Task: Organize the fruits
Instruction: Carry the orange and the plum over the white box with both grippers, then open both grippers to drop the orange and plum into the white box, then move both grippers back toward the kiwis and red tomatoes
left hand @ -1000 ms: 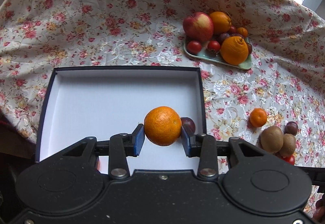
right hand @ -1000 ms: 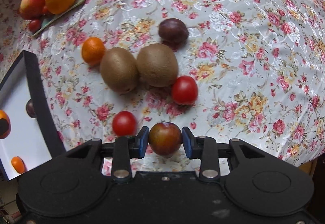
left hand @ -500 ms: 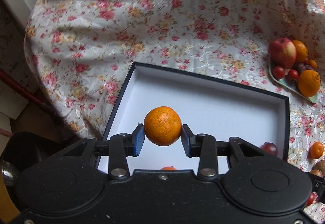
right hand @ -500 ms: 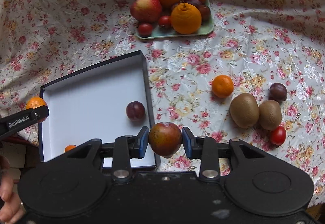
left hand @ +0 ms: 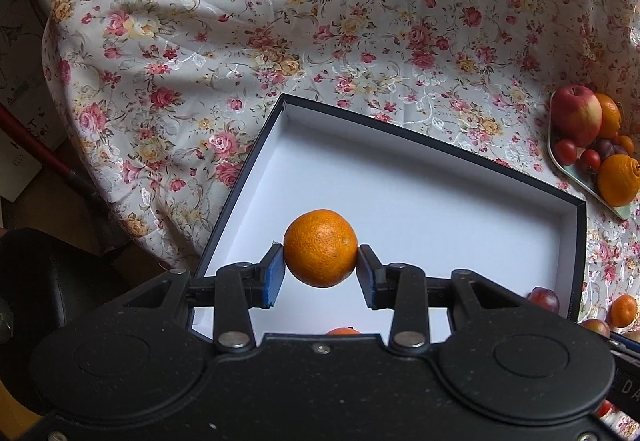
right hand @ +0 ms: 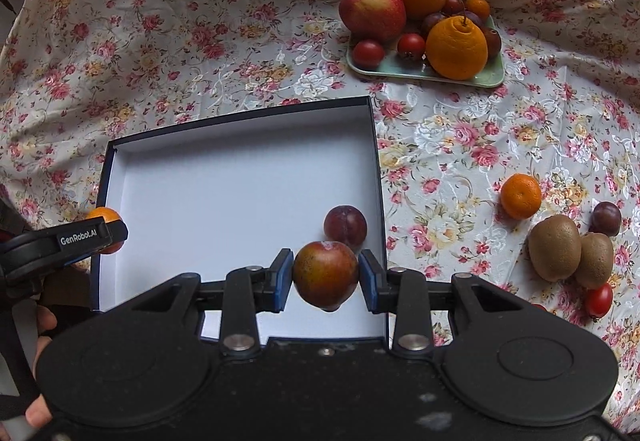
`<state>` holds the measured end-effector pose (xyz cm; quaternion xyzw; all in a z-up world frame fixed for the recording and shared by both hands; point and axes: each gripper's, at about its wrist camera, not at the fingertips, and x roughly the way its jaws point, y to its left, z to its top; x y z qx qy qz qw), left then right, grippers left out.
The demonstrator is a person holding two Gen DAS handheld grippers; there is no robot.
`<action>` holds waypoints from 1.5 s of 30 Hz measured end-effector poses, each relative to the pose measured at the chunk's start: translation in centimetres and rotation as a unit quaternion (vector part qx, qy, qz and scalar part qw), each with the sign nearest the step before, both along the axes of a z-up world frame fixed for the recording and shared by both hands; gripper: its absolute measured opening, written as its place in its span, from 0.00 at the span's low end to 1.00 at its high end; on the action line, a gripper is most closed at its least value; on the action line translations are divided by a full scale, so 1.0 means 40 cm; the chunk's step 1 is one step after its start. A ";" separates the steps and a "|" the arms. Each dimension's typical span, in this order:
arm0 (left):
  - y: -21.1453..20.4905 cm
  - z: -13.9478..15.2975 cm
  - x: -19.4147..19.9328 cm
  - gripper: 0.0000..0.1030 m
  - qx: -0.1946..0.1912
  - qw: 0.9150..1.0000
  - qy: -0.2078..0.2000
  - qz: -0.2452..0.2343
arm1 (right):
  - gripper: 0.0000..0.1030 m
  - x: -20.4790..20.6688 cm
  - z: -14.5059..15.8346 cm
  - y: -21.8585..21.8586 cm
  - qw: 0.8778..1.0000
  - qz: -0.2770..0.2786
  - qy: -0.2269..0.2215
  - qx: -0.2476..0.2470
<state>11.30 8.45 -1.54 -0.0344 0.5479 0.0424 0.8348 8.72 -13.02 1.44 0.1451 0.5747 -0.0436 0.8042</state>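
A mandarin [left hand: 320, 247] sits between the blue pads of my left gripper [left hand: 320, 258], above the near left part of the white-lined dark box [left hand: 400, 177]. The jaws are opening, and the pads still touch the fruit. Another small orange fruit [left hand: 343, 330] peeks out below, inside the box. My right gripper [right hand: 325, 266] is shut on a reddish plum [right hand: 325, 273] over the near right corner of the box [right hand: 224, 177]. Just beyond it, a second plum [right hand: 345, 223] lies on the box floor. The left gripper [right hand: 105, 231] shows at the box's left wall.
A green tray [right hand: 492, 81] at the back right holds an apple, oranges, tomatoes and plums. Loose on the floral cloth to the right lie a mandarin [right hand: 521, 196], two kiwis [right hand: 554, 247], a plum [right hand: 607, 219] and a cherry tomato [right hand: 599, 299]. A hand [right hand: 40, 321] is at the lower left.
The left gripper has carried the mandarin leftward over the box and rolled. The right gripper has brought its plum from the loose fruit to above the box's near right corner.
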 end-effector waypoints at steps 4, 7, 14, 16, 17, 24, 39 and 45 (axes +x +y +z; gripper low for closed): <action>0.000 0.002 -0.005 0.46 0.007 1.000 -0.006 -0.005 | 0.35 0.011 -0.005 0.040 1.000 0.015 -0.007 -0.023; -0.002 0.009 -0.009 0.46 -0.002 1.000 -0.013 -0.015 | 0.35 0.015 -0.007 0.061 0.999 0.023 -0.012 -0.030; -0.014 0.014 -0.013 0.49 -0.016 0.999 -0.017 -0.031 | 0.35 0.018 -0.006 0.081 0.998 0.030 -0.017 -0.046; -0.012 0.010 -0.013 0.50 -0.017 0.999 -0.012 -0.027 | 0.35 0.017 -0.001 0.081 0.998 0.028 -0.022 -0.047; -0.011 0.009 -0.013 0.50 -0.015 1.000 -0.012 -0.024 | 0.35 0.017 0.001 0.080 0.998 0.027 -0.024 -0.046; 0.001 0.001 -0.011 0.49 -0.022 1.000 0.001 -0.009 | 0.35 0.022 -0.008 0.069 0.999 0.019 -0.014 -0.039; -0.013 0.002 -0.010 0.49 -0.022 1.000 0.006 -0.013 | 0.35 0.024 -0.034 0.066 0.999 0.014 0.017 -0.050; -0.024 0.001 -0.003 0.49 -0.053 0.998 0.016 -0.010 | 0.35 0.020 -0.037 0.063 0.997 0.023 0.024 -0.067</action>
